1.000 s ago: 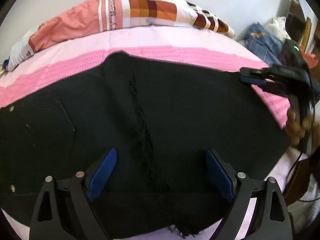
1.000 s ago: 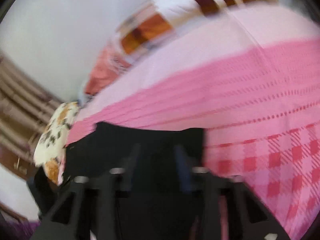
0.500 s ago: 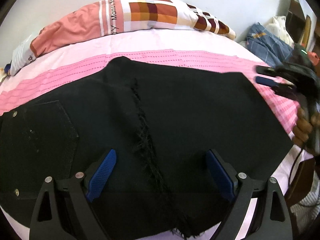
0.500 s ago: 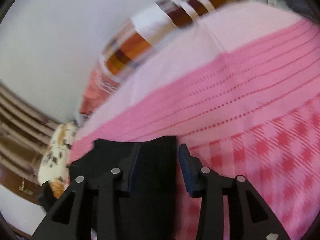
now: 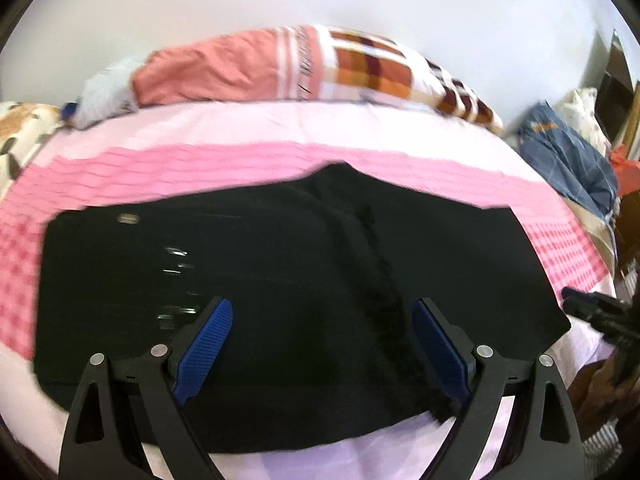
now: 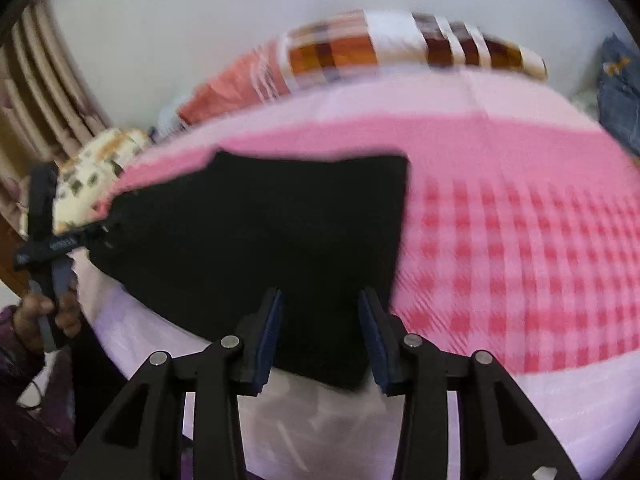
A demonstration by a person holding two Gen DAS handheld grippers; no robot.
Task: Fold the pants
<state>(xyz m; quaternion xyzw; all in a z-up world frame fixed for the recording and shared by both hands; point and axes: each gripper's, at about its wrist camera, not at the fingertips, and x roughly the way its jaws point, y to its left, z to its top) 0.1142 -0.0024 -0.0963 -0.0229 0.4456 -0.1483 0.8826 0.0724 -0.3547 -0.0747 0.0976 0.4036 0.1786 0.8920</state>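
Pants [image 5: 304,280], matte black, flat trapezoid

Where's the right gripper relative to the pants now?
In the left wrist view the right gripper sits at the far right, just off the pants' right edge, over the pink bedspread.

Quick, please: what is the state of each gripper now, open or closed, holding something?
Left gripper: open, holding nothing, above the black pants.
Right gripper: open, holding nothing.
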